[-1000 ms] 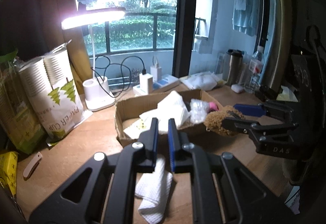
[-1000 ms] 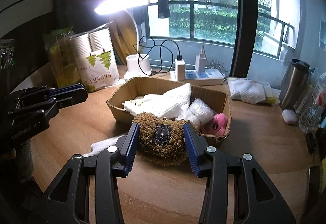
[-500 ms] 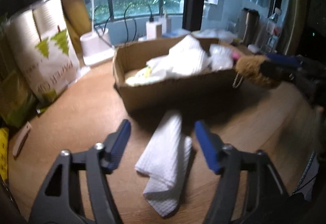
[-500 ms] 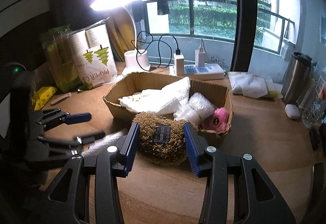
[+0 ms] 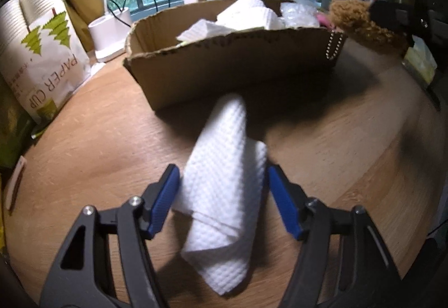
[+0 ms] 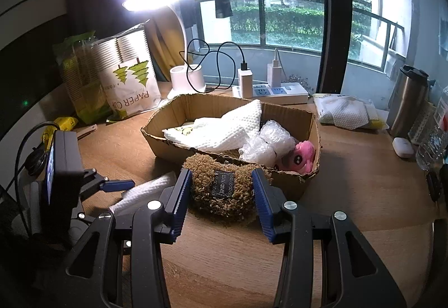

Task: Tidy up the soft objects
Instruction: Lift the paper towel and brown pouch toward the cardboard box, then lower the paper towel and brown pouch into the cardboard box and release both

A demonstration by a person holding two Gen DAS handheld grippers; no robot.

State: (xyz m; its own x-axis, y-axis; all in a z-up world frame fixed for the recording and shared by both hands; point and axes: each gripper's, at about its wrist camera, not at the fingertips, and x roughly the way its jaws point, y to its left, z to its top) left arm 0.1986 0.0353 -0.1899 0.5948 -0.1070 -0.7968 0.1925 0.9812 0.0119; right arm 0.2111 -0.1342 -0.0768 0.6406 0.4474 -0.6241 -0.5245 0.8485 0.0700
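Note:
A folded white waffle cloth [image 5: 224, 182] lies on the wooden table in front of a cardboard box [image 5: 238, 64]. My left gripper [image 5: 221, 196] is open, low over the table, with its blue pads on either side of the cloth. My right gripper [image 6: 222, 193] is shut on a brown fuzzy pouch [image 6: 224, 187] and holds it by the box's near wall [image 6: 291, 182]. The box holds white cloths [image 6: 224, 129], bubble wrap [image 6: 268, 143] and a pink plush toy [image 6: 302, 152]. The white cloth also shows in the right wrist view [image 6: 145, 190].
A paper cup pack [image 6: 126, 78] and green bags stand at the left. A lit desk lamp [image 6: 184, 75], a power strip [image 6: 274, 91], a steel flask [image 6: 408, 101], a wipes pack [image 6: 347, 112] and a water bottle [image 6: 434, 140] line the back and right.
My left gripper has opened and dropped down to the table, so its pads now flank the white cloth. My right gripper keeps hold of the brown pouch and has barely moved.

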